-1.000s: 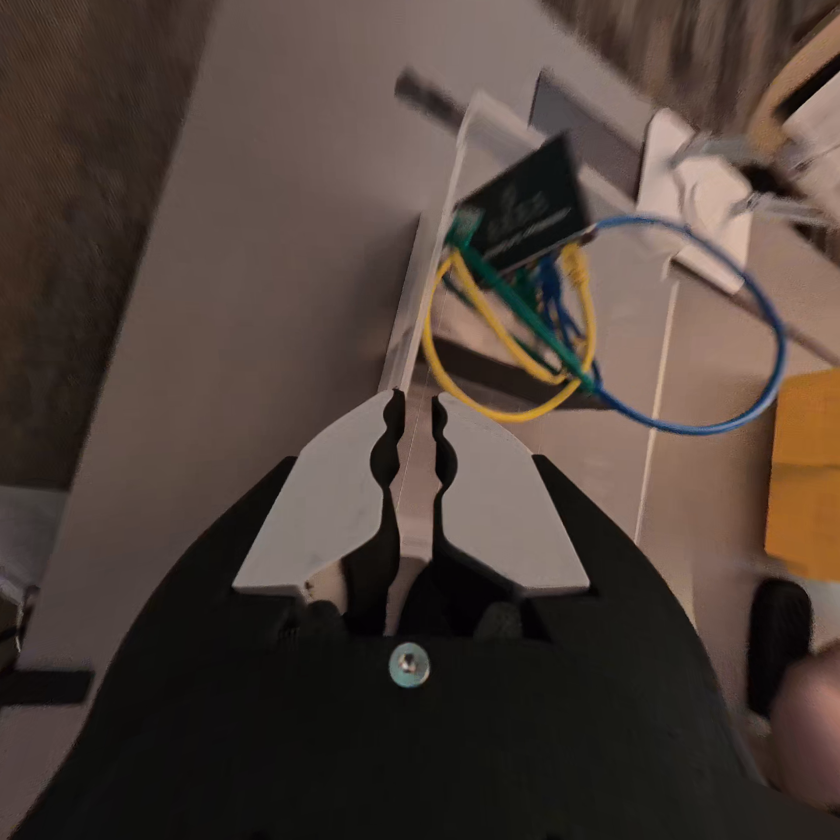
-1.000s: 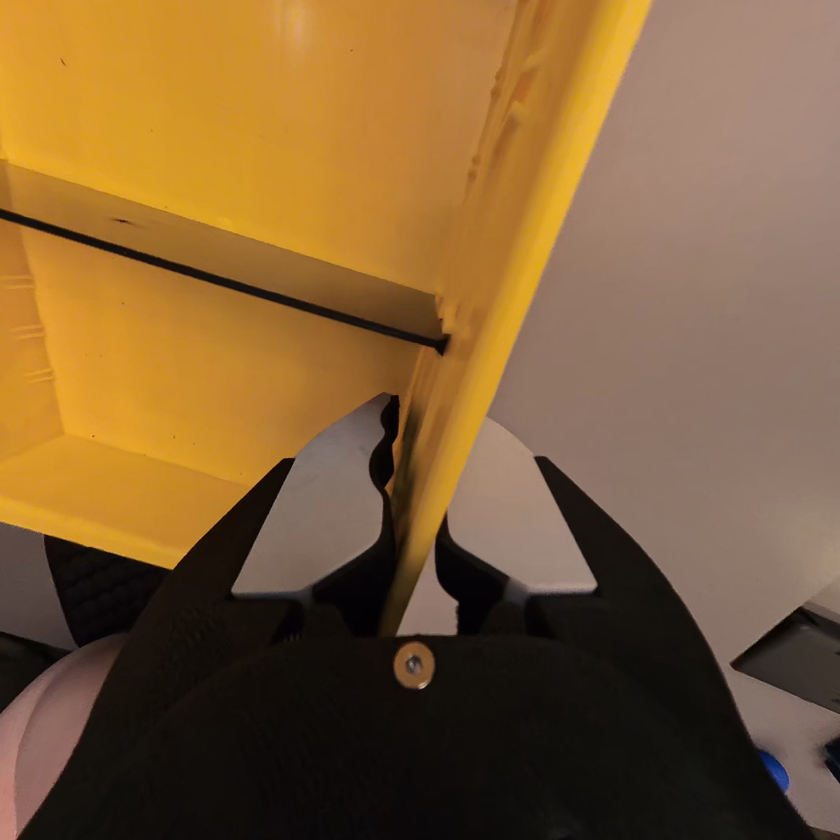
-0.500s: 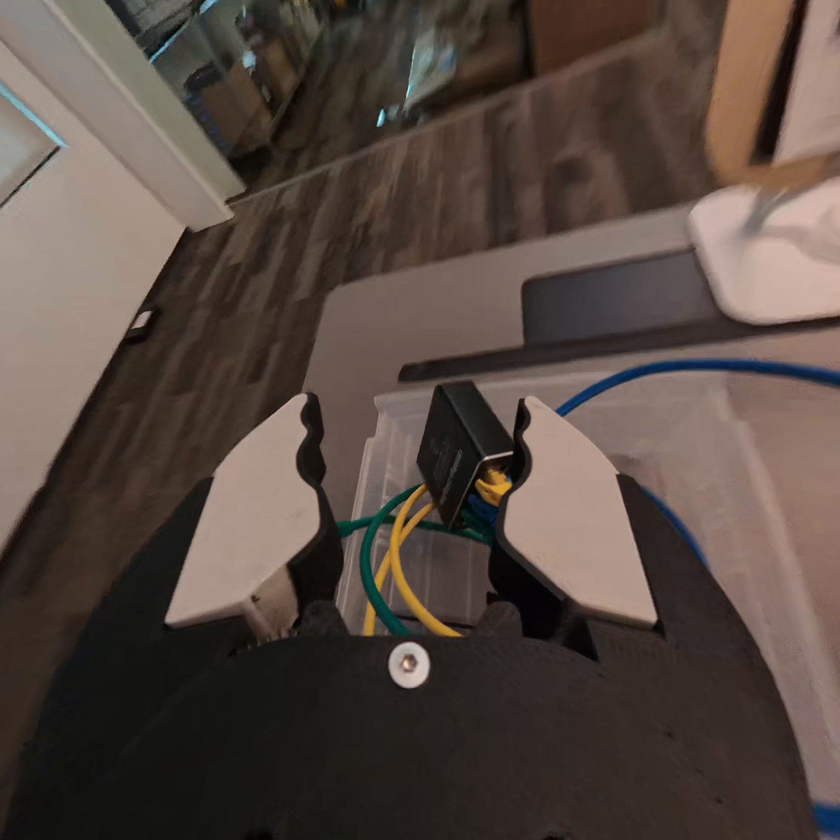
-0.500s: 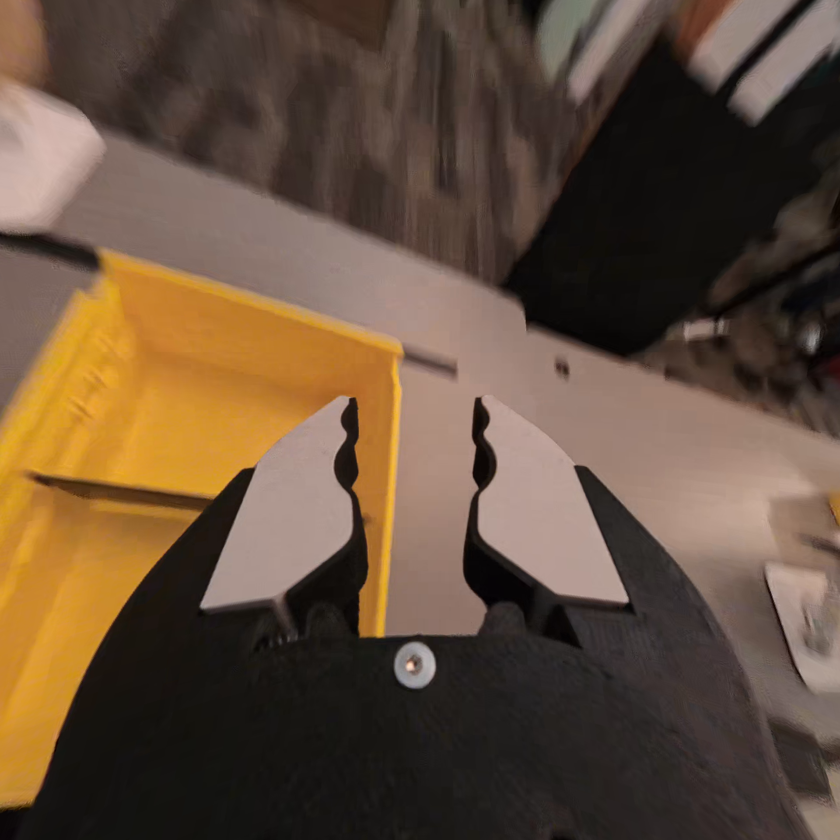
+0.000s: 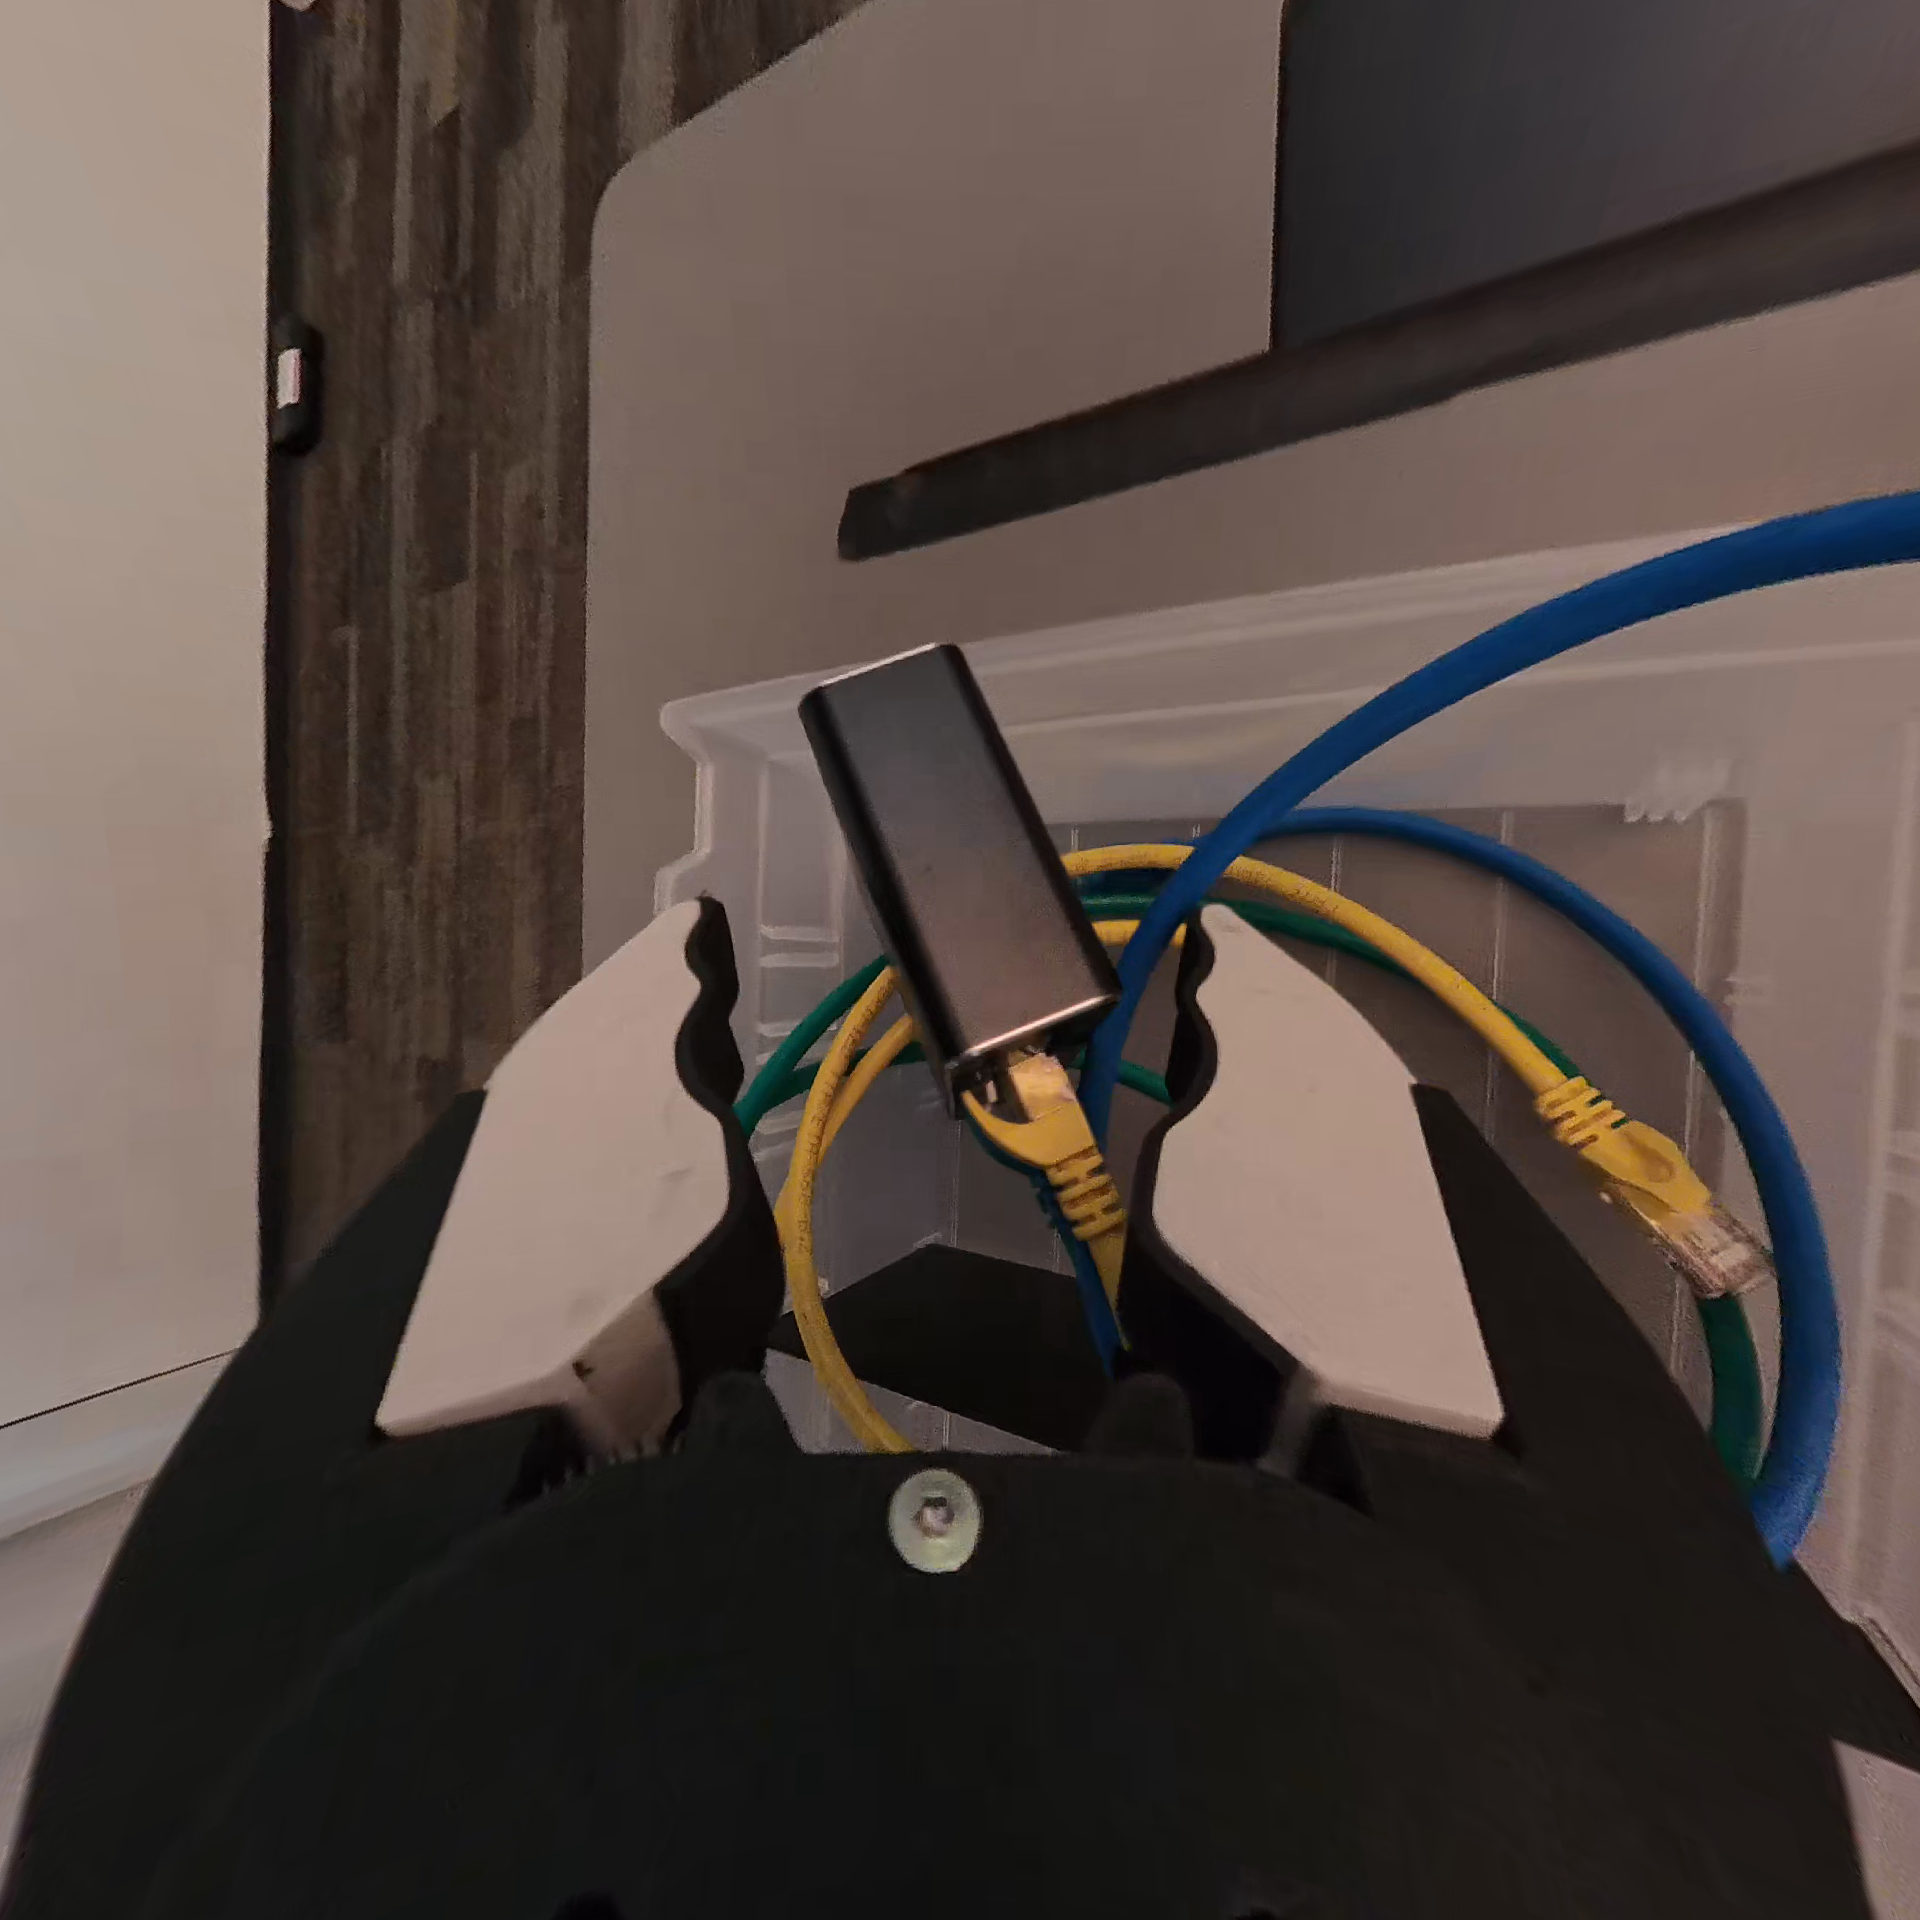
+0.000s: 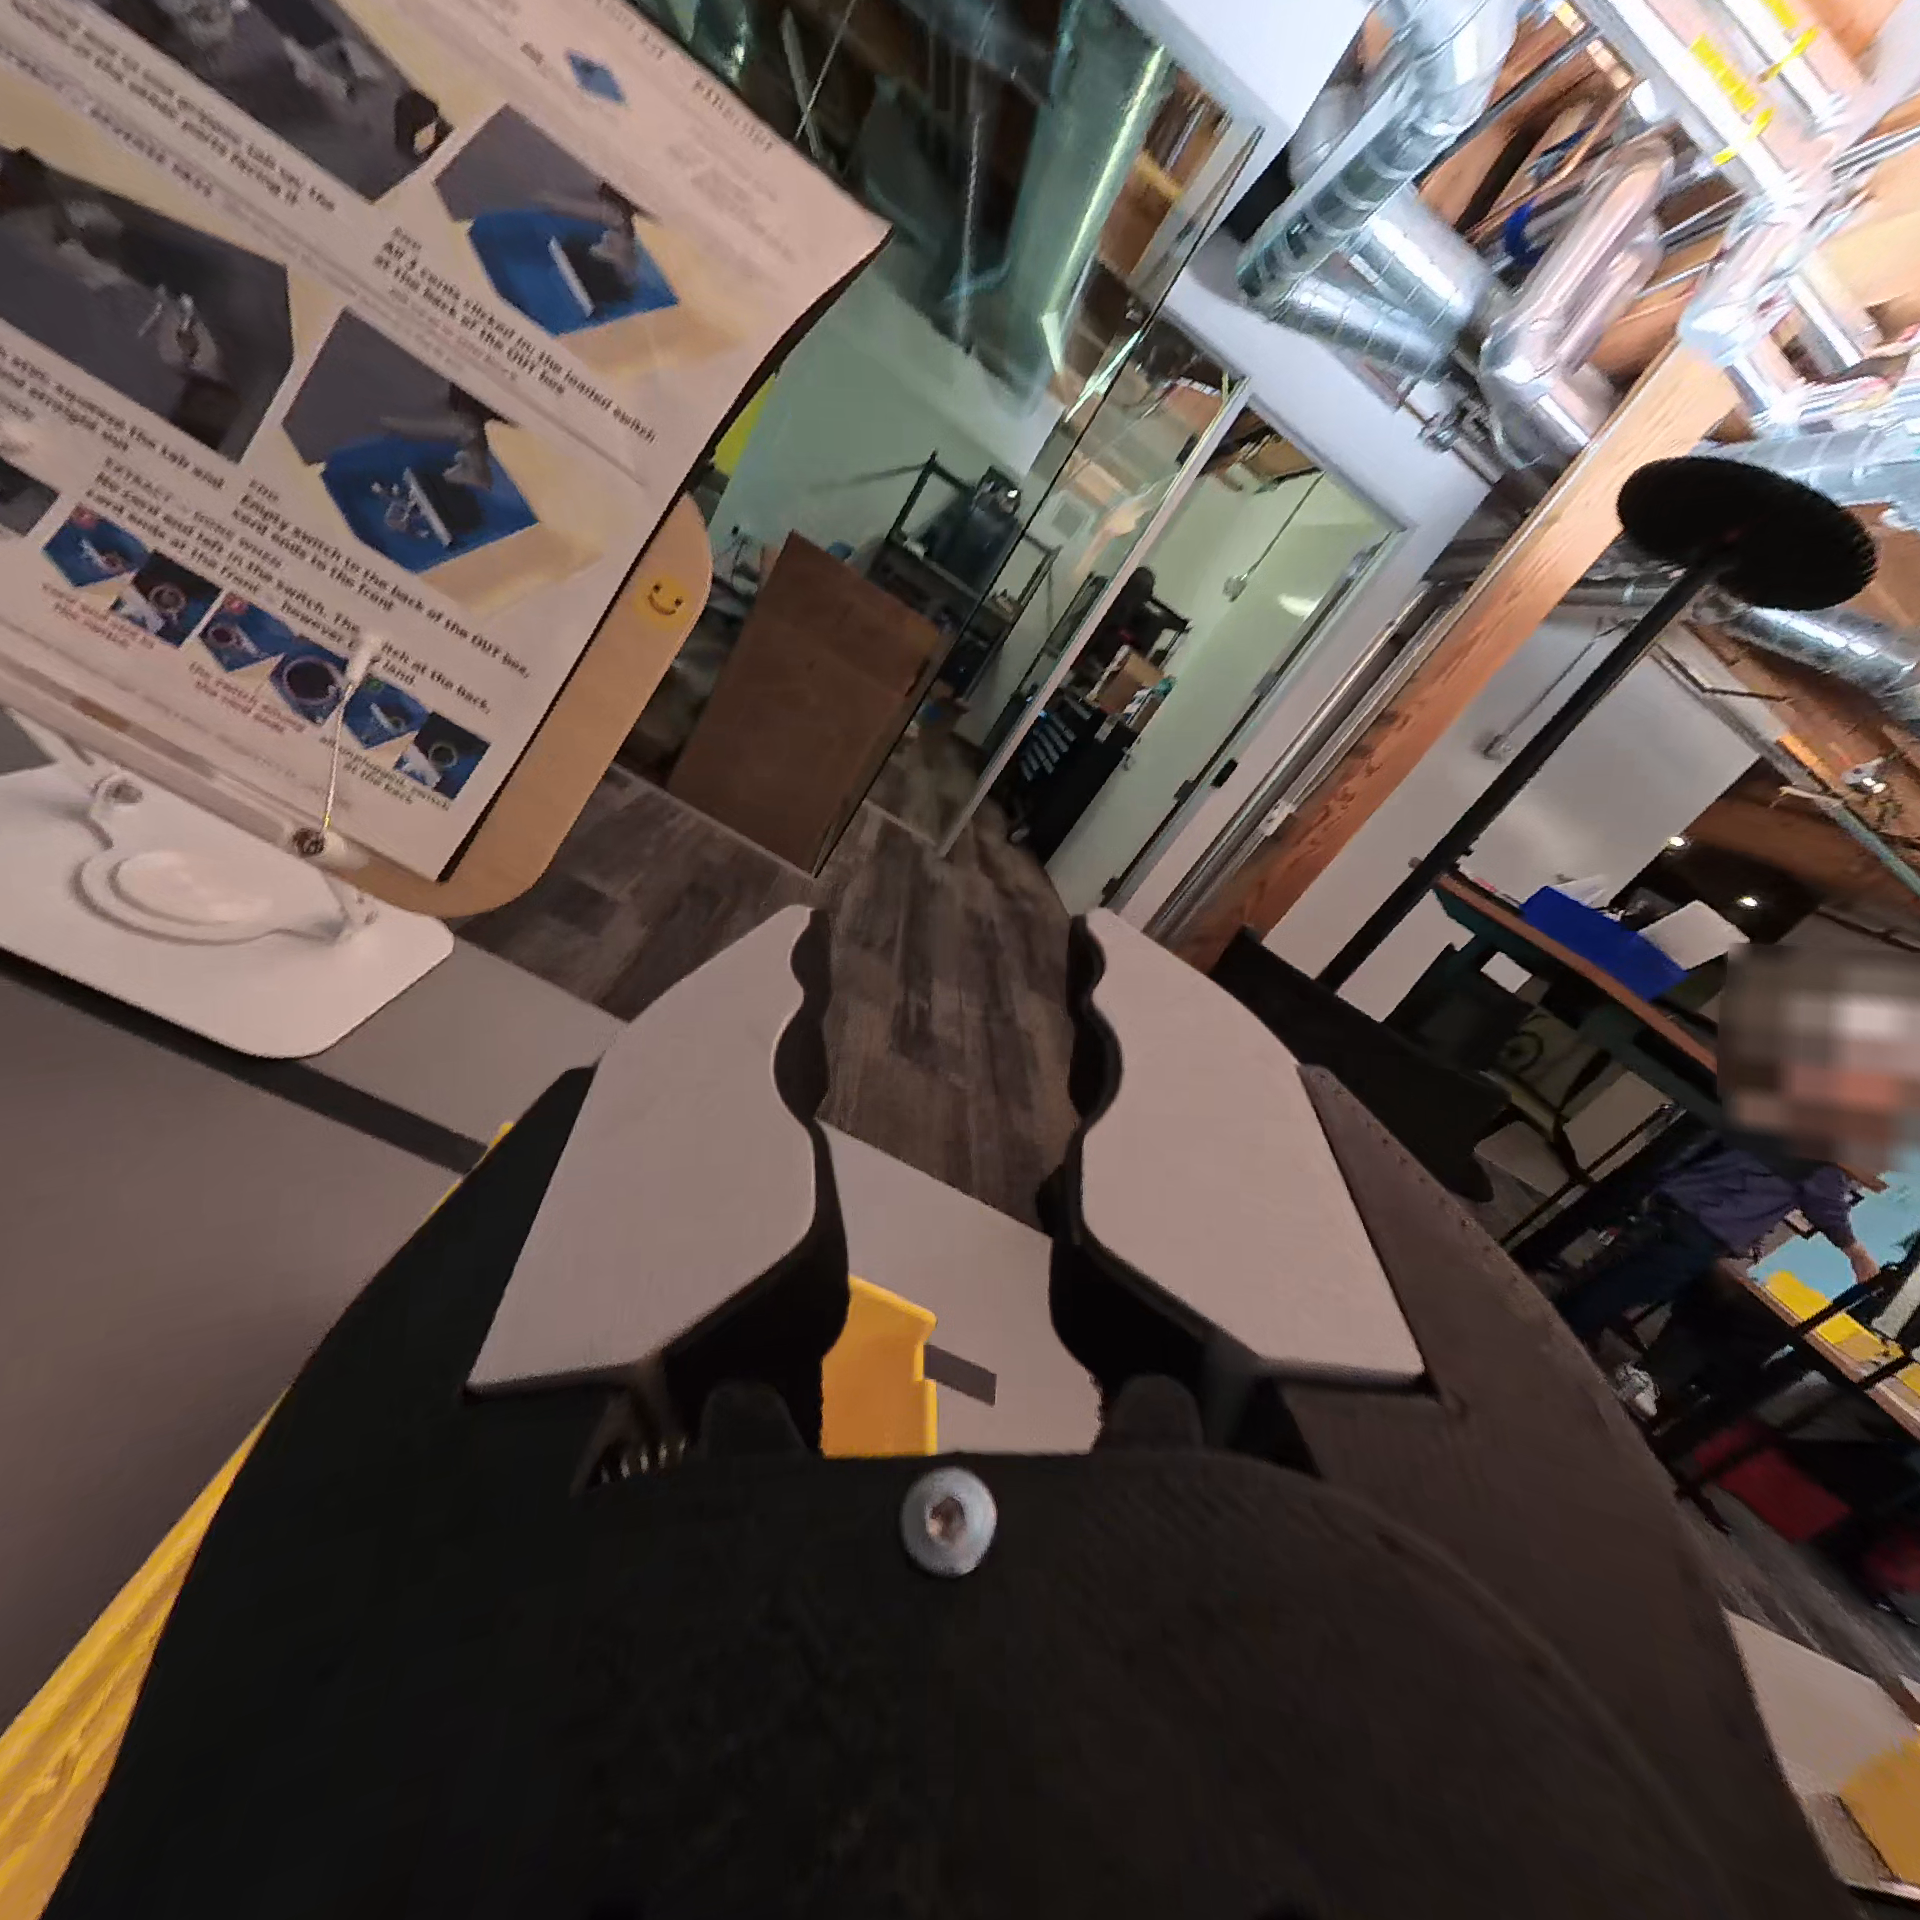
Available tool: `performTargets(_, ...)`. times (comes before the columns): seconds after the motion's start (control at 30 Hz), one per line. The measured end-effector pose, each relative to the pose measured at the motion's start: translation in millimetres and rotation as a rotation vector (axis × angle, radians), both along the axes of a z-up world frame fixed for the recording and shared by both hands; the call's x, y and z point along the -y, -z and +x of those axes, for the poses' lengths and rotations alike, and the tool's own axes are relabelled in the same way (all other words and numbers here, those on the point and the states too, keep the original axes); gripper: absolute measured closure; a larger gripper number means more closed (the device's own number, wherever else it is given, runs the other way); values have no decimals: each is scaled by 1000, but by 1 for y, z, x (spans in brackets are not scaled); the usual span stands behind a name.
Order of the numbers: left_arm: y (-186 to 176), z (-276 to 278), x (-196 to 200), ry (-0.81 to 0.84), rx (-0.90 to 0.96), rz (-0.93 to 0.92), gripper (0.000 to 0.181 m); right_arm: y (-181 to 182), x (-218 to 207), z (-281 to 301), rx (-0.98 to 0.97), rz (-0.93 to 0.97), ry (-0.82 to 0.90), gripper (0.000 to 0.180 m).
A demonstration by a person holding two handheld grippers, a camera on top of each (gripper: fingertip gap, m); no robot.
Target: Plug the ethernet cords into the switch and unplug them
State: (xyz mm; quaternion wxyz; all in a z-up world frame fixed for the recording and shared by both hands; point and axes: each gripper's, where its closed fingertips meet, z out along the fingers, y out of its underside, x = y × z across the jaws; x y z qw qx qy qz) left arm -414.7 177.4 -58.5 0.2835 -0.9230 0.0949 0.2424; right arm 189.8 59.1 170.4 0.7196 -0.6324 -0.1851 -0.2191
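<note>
Two grippers in play, and your left gripper (image 5: 951, 940) is spread wide with the black switch (image 5: 951, 868) tilted up between its fingers, nothing clamped as far as the wrist view shows; whether the right finger (image 5: 1299, 1153) brushes the cords beside it you cannot tell. That switch sits over the clear plastic bin (image 5: 1351, 707), its port end facing you and low, its far end leaning up toward the bin's back rim. One yellow ethernet cord (image 5: 831, 1195) is plugged into the switch's near end, its plug (image 5: 1049, 1127) seated and the cord looping round below the switch. A second yellow plug (image 5: 1642, 1184) hangs free, well to the right of the switch and connected to nothing. The blue ethernet cord (image 5: 1455, 686) sweeps in from the upper right and curls down past the switch, and the green ethernet cord (image 5: 800, 1049) loops behind the switch on both sides. Beyond the bin lies a dark strip (image 5: 1351, 395) on the grey table (image 5: 883, 312). Your right gripper (image 6: 945, 977) is partly open too, fingers apart and gripping nothing, pointing out over the floor. The yellow bin (image 6: 878, 1361) shows just under it, its corner between the finger bases. An instruction board (image 6: 343, 364) stands on a white stand (image 6: 208, 935), left of that gripper.
</note>
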Motion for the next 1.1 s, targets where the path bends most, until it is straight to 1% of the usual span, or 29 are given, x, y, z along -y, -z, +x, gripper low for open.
performTargets(0.1,7,-1,1,-9,-42,-31,105,11,-6,-2,54,-56,18,138)
performTargets(0.17,11,0,2,-6,-41,-57,113,13,-8,-6,97,-60,21,139)
performTargets(0.2,15,2,3,8,-37,-76,122,13,-8,-8,108,-65,20,139)
performTargets(0.3,16,2,3,17,-63,-86,126,19,-11,-14,129,-94,5,140)
performTargets(0.43,6,1,2,22,-52,-50,132,28,-16,-14,168,-137,23,140)
performTargets(0.57,-15,-1,4,32,-3,15,133,32,-18,-13,192,-155,33,140)
performTargets(0.7,-53,-1,12,62,29,134,136,32,-17,-16,196,-154,23,141)
performTargets(0.8,-93,1,23,81,82,280,138,32,-17,-16,206,-157,26,141)
performTargets(0.9,-136,7,37,134,138,443,139,33,-17,-18,215,-162,25,141)
performTargets(0.97,-166,15,49,187,173,565,139,33,-17,-20,223,-159,26,141)
performTargets(1.1,-222,46,81,356,277,786,140,34,-18,-25,236,-162,21,142)
